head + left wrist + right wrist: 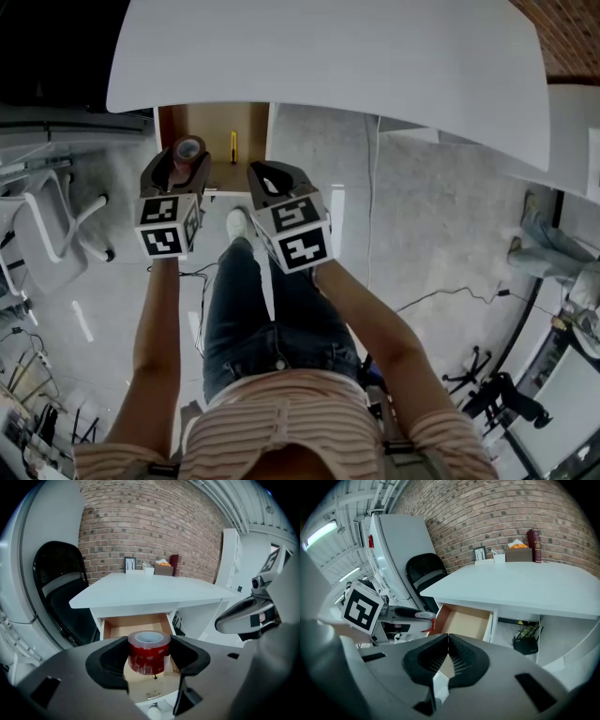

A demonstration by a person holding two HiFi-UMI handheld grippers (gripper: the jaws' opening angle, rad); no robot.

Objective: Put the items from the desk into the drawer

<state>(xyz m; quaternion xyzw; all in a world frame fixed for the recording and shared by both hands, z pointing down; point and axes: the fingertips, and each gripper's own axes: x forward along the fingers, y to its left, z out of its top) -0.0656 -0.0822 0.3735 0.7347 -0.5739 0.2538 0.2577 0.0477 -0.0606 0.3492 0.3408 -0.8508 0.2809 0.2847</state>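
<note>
Left gripper [150, 660] clamped a red tape roll [149, 648] above the open drawer [136, 624]; right gripper [446, 660] had its jaws together, empty. Released too early, the roll might clip the drawer front and fall.

Striped shirt [281, 433], blue jeans [251, 314], white shoe [236, 223], grey left gripper [187, 153], right gripper [265, 175], black-and-white marker cubes [169, 225], ribbed fingers [465, 659]

- A red-brown brick wall [150, 522] fills the background.
- A black chair [58, 592] stands in front of it, at the left.
- A black box [526, 644] with yellow-green cables sits low on the floor.
- A white-framed chair [47, 220] stands on the grey floor [422, 206], where a thin dark cable [450, 293] trails.
</note>
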